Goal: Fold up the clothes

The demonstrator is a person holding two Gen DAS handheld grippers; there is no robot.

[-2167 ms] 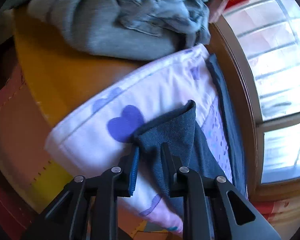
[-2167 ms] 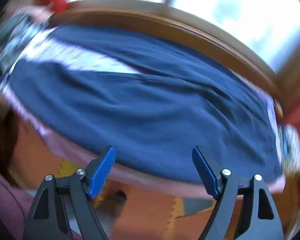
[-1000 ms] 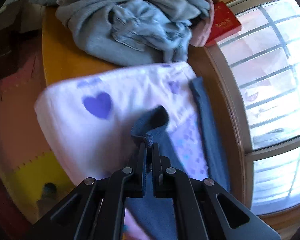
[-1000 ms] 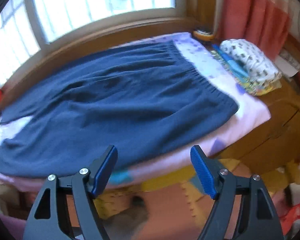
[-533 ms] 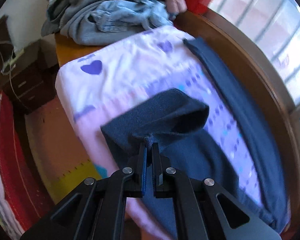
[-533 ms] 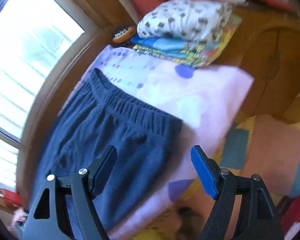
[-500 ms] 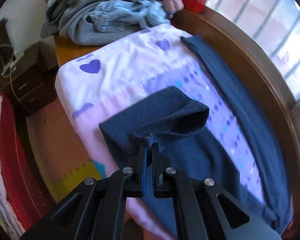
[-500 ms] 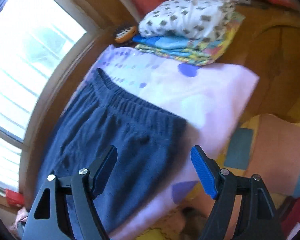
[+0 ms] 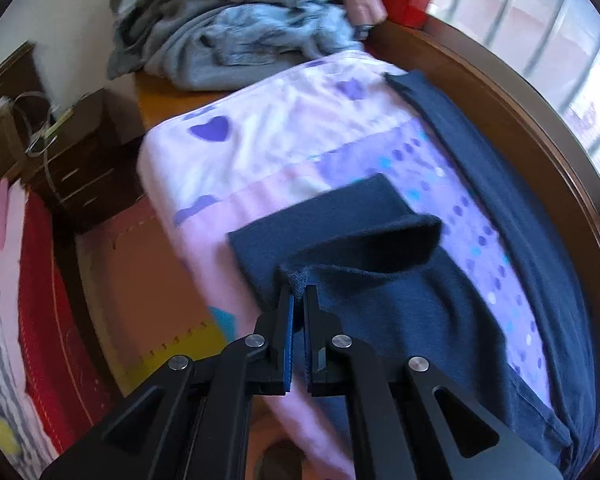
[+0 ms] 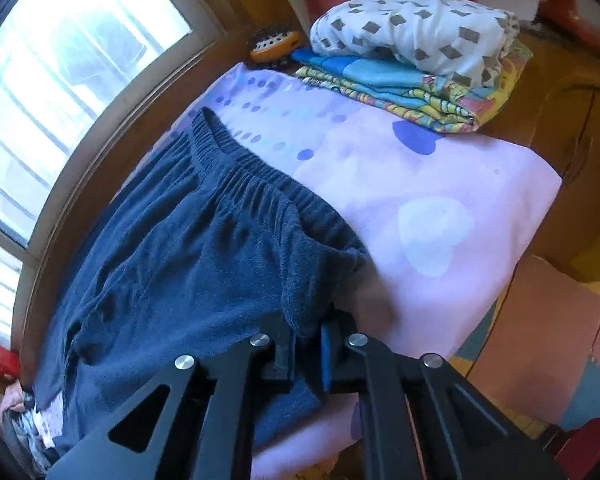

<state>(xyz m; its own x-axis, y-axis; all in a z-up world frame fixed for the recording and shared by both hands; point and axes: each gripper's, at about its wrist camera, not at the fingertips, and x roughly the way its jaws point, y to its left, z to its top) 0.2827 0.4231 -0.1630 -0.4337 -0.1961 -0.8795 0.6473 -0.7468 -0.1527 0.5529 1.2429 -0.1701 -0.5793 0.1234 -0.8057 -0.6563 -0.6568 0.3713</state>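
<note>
Two tongs, left tongs and right tongs, clamping fuzzy navy trousers, ribbed waistband

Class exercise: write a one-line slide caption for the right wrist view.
Right gripper shut on the waistband corner of navy trousers spread over a lilac blanket.

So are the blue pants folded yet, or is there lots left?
Just started. Folded bedding is already stacked at one end. The left gripper pinches a leg end of the navy pants, lifted and curled over; the right gripper is shut on the waistband corner. No fold is laid flat, and a grey clothes heap waits.
</note>
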